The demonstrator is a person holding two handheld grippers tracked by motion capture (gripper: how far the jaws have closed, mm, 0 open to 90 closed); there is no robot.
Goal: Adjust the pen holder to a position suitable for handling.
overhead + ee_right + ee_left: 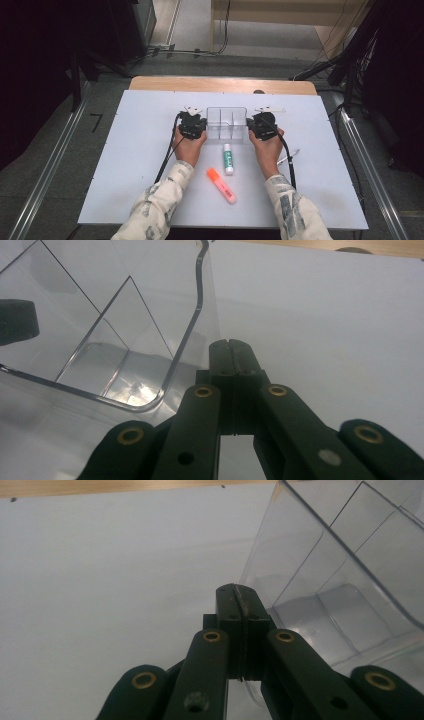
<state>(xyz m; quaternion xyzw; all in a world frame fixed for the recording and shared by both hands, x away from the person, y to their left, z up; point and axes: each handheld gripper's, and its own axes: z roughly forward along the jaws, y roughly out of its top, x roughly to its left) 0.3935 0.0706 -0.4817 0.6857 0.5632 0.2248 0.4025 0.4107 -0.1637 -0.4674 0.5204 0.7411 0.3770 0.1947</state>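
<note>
On a white rectangular table top (130, 165), seen from above, a clear plastic organiser box with inner dividers (226, 121) sits toward the far middle, and a person's two hands come in from the near edge, one on each side of it. Both sleeves carry a pale patterned print. At the box's left end, the left hand (189, 148) holds the left gripper (193, 111), a black tool with a cable trailing back along the forearm; at the box's right end, the right hand (267, 150) holds the right gripper (269, 110), likewise black and cabled. Each gripper lies just beside an end wall of the box. From the left gripper view, the two black jaws are pressed flat together with nothing between them, their tip just beside the curved clear wall of the box; whether they touch it cannot be told. From the right gripper view, those jaws are also pressed together and empty, their tip next to the box's rounded corner, with the dividers showing through the wall. Nearer the person, between the two hands, a white glue stick with a green label (228, 158) lies pointing away from the person, and just nearer again an orange highlighter pen (221, 185) lies at a slant. Close by the right forearm rests a small clear pen-like thing (289, 157), too small to make out.
</note>
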